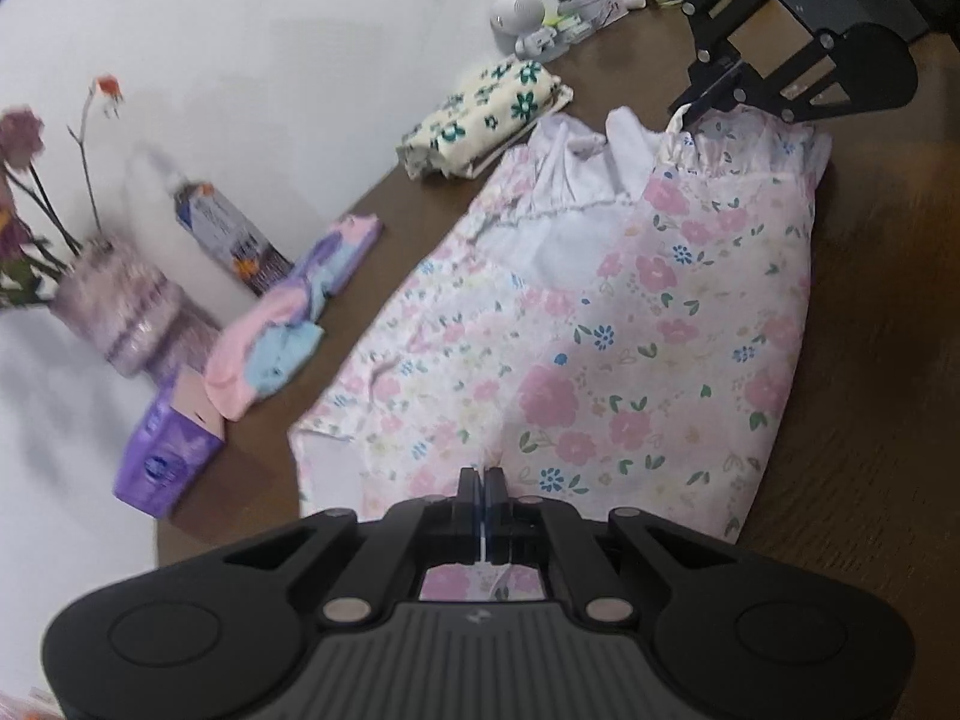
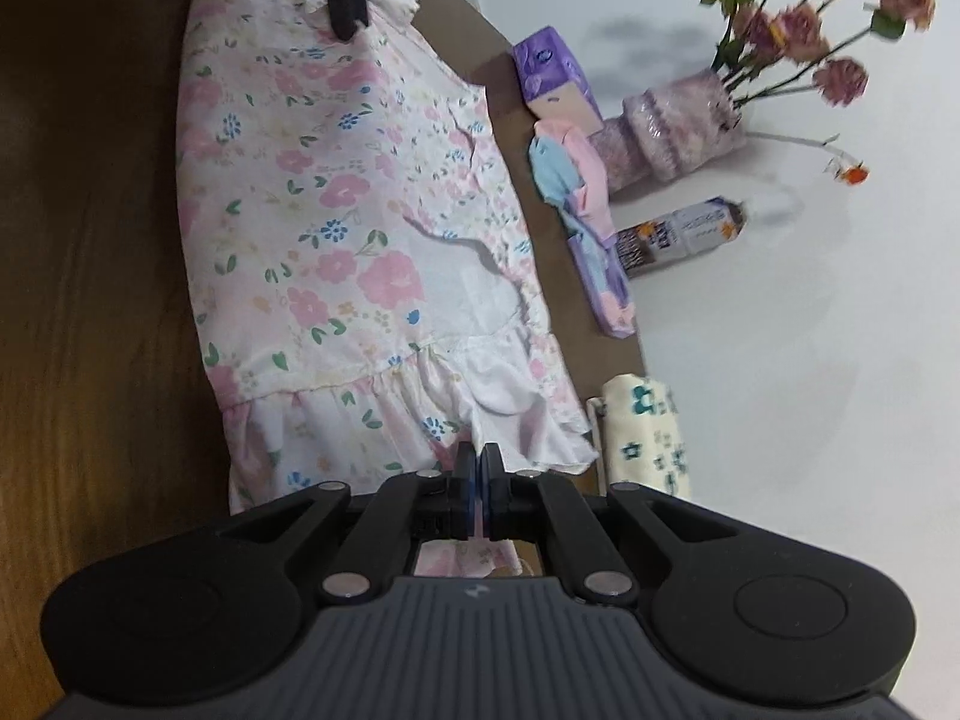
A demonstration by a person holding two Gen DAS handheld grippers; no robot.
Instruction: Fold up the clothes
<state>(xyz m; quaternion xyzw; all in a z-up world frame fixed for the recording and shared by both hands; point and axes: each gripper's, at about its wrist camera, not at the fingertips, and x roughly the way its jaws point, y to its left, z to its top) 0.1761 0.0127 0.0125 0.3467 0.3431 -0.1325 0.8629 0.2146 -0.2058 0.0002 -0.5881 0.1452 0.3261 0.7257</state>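
The floral dress lies lengthwise on the brown table, one long side already doubled over so that the paler inside of the cloth shows along the wall side. Each end is pinched, probably to keep the cloth taut for the next fold. The left gripper has its jaws closed on the plain end, with cloth visible between them. The right gripper is clamped on the ruffled hem at the opposite end. Both point inward along the dress, facing each other, low over the table
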